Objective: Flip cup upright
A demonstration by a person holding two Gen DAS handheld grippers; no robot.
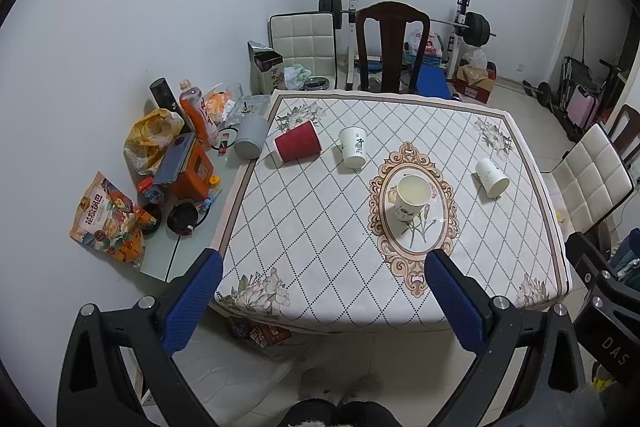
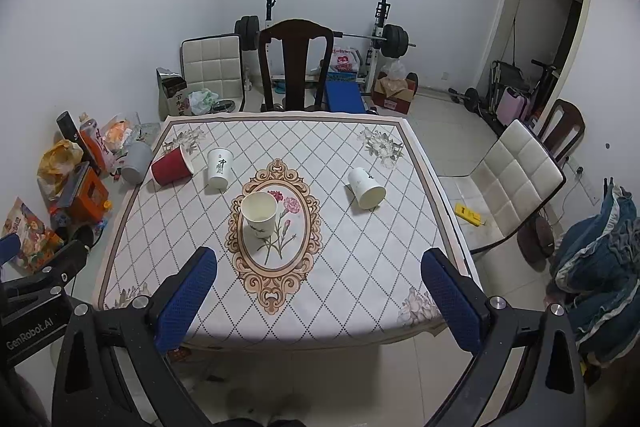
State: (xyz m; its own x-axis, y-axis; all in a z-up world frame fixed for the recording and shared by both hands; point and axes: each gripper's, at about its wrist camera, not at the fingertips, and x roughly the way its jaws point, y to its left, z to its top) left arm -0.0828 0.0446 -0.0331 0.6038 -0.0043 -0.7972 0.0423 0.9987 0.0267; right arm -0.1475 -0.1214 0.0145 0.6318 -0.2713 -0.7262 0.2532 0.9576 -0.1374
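Several paper cups sit on the patterned tablecloth (image 1: 320, 227). A white cup (image 1: 412, 199) stands upright with its mouth up on the oval medallion; it also shows in the right wrist view (image 2: 259, 213). A red cup (image 1: 297, 146) (image 2: 172, 165) lies on its side at the far left. A white cup with black writing (image 1: 353, 147) (image 2: 219, 168) stands mouth down beside it. Another white cup (image 1: 492, 177) (image 2: 366, 187) lies on its side at the right. My left gripper (image 1: 324, 275) and right gripper (image 2: 320, 275) are open and empty, held above the table's near edge.
A side shelf at the left holds bottles (image 1: 196, 115), a grey canister (image 1: 251, 135), snack bags (image 1: 108, 219) and an orange box. A dark wooden chair (image 1: 392, 43) stands behind the table, a white padded chair (image 2: 516, 179) at the right. Weight-bench gear stands at the back wall.
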